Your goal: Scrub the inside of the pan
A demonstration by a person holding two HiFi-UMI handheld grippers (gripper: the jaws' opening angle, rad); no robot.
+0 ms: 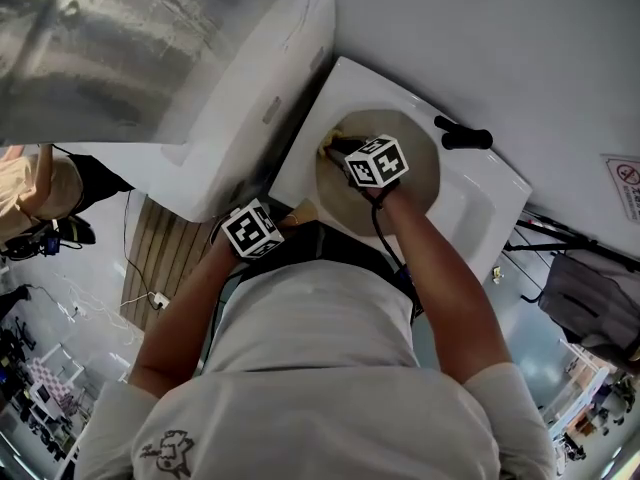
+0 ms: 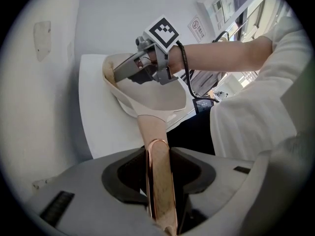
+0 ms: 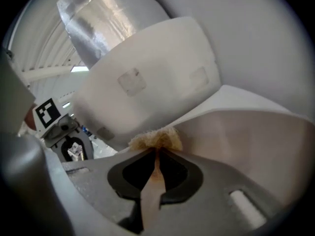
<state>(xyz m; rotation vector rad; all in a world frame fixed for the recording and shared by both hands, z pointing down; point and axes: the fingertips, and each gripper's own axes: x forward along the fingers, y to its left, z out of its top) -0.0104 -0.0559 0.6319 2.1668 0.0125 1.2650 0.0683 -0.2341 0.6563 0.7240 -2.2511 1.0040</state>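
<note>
With left gripper (image 2: 158, 154) jaws clamped on the pan (image 1: 420, 171) handle (image 2: 159, 191), press sponge (image 3: 153, 139) pinched in right gripper (image 3: 156, 152) jaws firmly round the inside.

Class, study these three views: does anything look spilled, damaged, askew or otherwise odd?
Nothing is spilled or visibly damaged. The pan is tilted over the white counter, but only because the left claw grips its handle while the right claw holds a scrub pad at its inner edge.
</note>
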